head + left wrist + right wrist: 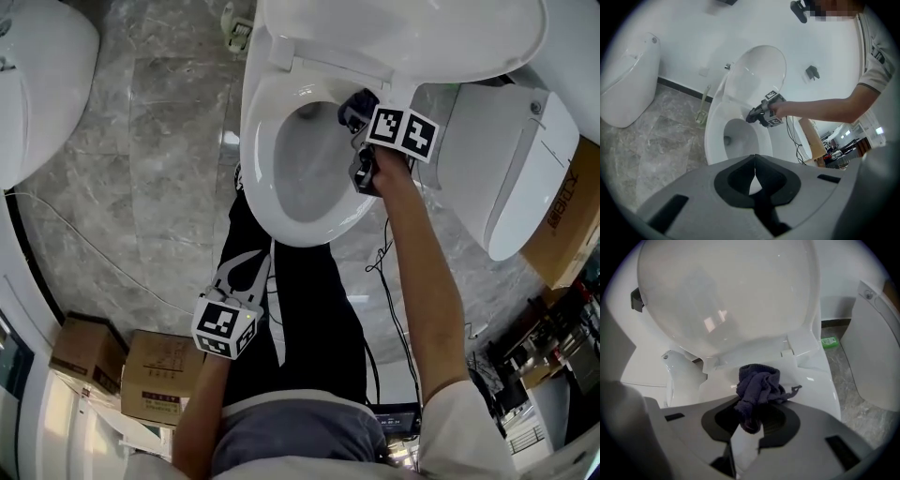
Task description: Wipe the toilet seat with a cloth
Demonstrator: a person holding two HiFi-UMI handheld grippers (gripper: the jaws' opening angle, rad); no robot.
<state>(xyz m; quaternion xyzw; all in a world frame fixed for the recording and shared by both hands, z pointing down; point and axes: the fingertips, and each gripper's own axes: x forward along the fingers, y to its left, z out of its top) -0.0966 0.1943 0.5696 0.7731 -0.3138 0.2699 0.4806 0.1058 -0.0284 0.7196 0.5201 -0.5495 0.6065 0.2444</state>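
Now, dark cloth (757, 390) at toilet seat (255, 141)

Cloth (355, 110) half behind right gripper (366, 131) (head view); lid (403, 28) past top edge.

Head cam sits high above the person and looks almost straight down onto the toilet (262, 178). The left gripper view hangs back in front of the bowl, facing the raised lid (757, 70), so it shares the whole toilet and the right gripper (753, 115) with the head cam. The right gripper view is jammed up close at the back of the seat (813, 385), and the lid fills most of it.
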